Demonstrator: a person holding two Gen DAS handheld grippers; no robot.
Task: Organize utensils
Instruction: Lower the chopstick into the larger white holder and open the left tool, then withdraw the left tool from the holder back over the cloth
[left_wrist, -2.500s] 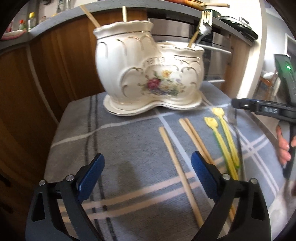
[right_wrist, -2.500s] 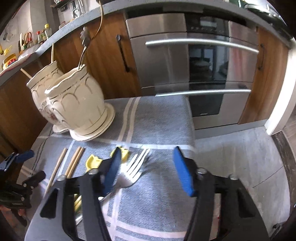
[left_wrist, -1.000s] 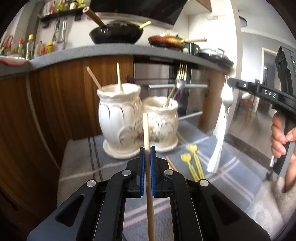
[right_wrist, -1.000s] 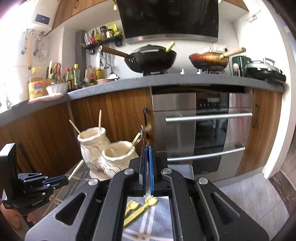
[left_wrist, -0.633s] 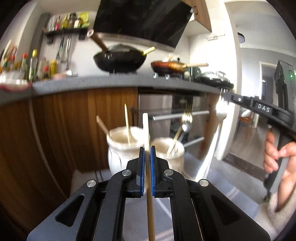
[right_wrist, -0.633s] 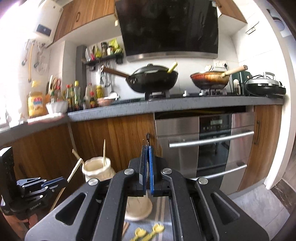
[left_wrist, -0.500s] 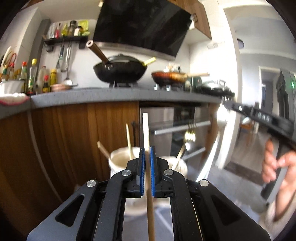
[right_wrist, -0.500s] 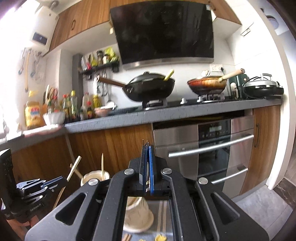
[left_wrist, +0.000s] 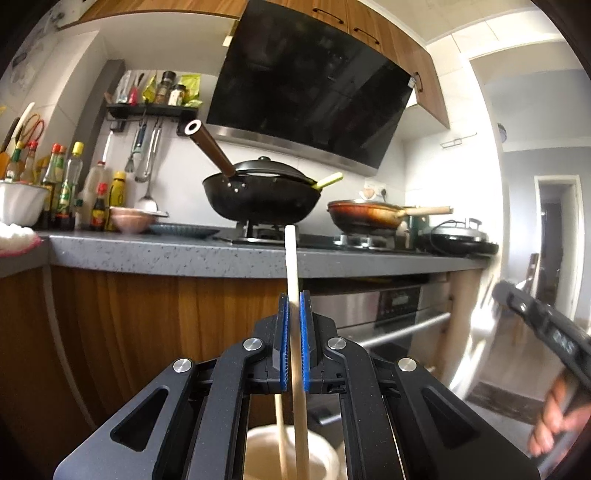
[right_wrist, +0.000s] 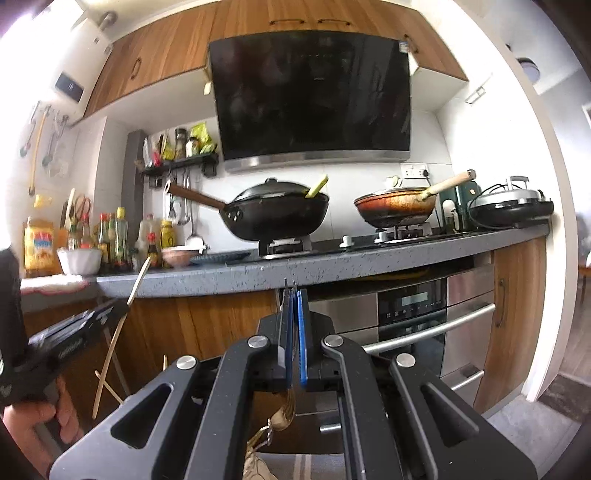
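Chopstick (left_wrist: 291, 266) upright between clamped jaws

Chopstick (left_wrist: 291, 273) above holder (left_wrist: 321, 454)

We hold two matching hand-held grippers: the left hand-held gripper (left_wrist: 293, 332) and right hand-held gripper (right_wrist: 294, 332) have black angular frames, round silver screws, triangular cut-outs and ribbed blue finger pads (left_wrist: 303, 343).

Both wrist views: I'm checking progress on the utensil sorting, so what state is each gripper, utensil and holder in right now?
Left gripper: shut on the chopstick.
Chopstick: held upright above the holder.
Holder: open-topped, one chopstick already standing inside.
Right gripper: shut on the fork.
Fork: clamped edge-on, tines pointing up.
Wok: lidded, on the burner.
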